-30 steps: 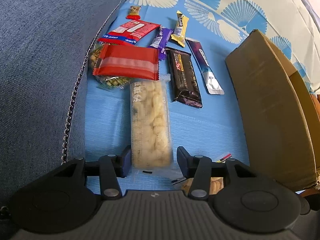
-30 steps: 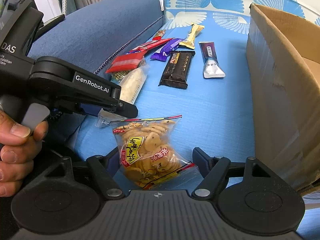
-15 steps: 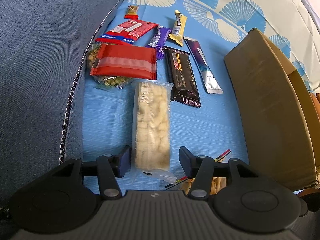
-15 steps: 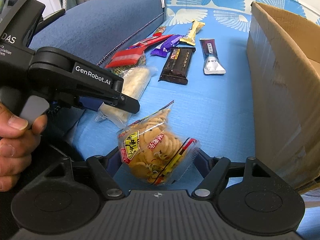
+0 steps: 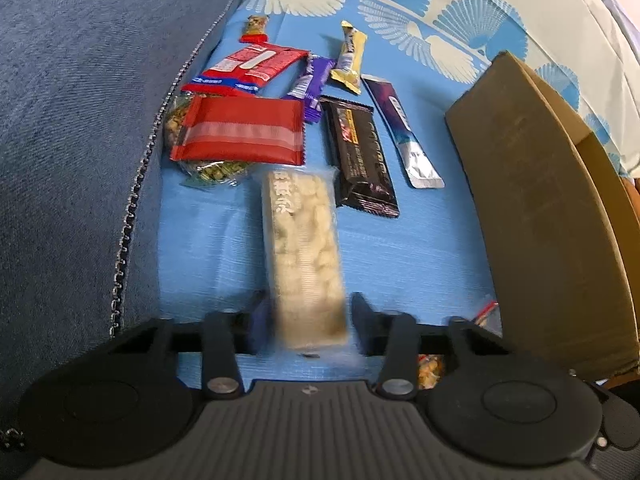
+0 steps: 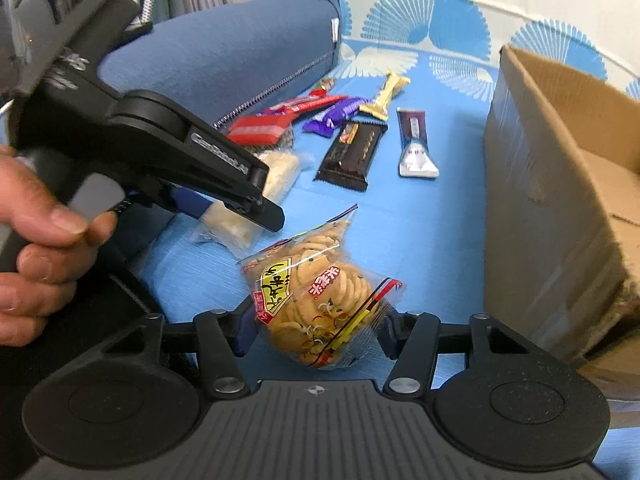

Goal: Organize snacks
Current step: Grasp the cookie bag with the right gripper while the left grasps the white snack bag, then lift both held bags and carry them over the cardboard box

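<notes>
Down along the left tool [image 5: 307,322], its jaws have just been closing, and the pale rice-cracker pack [image 5: 301,248] sits lengthwise between them, its near end blurred right at the fingertips; whether the pads truly bite I cannot tell from this view; beyond it on the blue sheet [image 5: 432,264] lie the red wrapper [image 5: 240,132] on top of a bag of green nuts [image 5: 212,172], the black bar [image 5: 362,160], the silver-tipped stick pack [image 5: 404,136], the purple bar [image 5: 310,88], the gold bar [image 5: 349,58] and a long red packet [image 5: 250,66]; off to the right stands the cardboard box [image 5: 536,200], well apart from the row; a blue cushion [image 5: 80,120] fills the left side.

Over on the right tool [image 6: 316,332], jaws just been closing too, and now pinching the clear bag of round crackers [image 6: 320,300], both pads pressed to its sides, the bag tilted with its sealed top pointing away; same view, a hand [image 6: 36,248] grips the left tool [image 6: 240,216], whose fingers sit on the near end of the rice-cracker pack [image 6: 256,196], clamped on it from the look of it; the open cardboard box [image 6: 560,184] waits just to the right.
</notes>
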Demonstrator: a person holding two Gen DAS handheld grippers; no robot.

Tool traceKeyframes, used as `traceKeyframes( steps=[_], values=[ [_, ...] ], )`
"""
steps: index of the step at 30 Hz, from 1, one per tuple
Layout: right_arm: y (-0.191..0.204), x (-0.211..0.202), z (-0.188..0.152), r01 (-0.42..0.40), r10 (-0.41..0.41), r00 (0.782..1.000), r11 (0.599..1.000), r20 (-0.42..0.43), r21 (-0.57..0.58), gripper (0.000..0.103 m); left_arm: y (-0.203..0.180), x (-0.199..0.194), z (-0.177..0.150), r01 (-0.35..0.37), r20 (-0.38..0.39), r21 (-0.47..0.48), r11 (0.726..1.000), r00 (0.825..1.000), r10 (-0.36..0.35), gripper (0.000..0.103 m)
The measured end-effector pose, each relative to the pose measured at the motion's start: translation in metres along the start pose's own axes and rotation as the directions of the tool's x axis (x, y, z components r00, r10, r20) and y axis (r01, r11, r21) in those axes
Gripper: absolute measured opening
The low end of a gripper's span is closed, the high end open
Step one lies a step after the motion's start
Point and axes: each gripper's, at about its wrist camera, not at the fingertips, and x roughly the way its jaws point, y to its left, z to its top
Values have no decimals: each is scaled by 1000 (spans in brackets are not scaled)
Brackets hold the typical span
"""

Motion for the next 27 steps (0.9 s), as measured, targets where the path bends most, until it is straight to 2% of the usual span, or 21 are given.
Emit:
traceKeyframes(
  steps=[5, 9, 15, 21, 25, 27],
  values=[
    [13, -23, 0, 4, -1, 999, 999, 43, -51, 58, 1, -6, -2, 40, 20, 16, 999, 999, -40, 41],
    [25, -40, 2, 51, -41, 995, 993, 96, -110, 57, 2, -17, -4, 99, 79, 31, 995, 992, -101, 40],
    [22, -66, 1, 63, -55, 987, 997, 153, -47, 57, 4, -36, -7, 182, 193, 57, 982, 963, -190, 40],
    [5, -112, 1, 55, -54, 973, 998, 226, 2, 57, 8, -36, -3, 231, 215, 20, 973, 949, -229, 40],
    [-20, -149, 6, 60, -73, 950, 997, 304, 52, 57, 8, -37, -3, 241, 213, 33, 970, 946, -243, 40],
    [-35, -166, 7, 77, -101, 932, 994, 348, 82, 57, 8, -37, -3, 248, 211, 42, 968, 945, -251, 40]
  ],
)
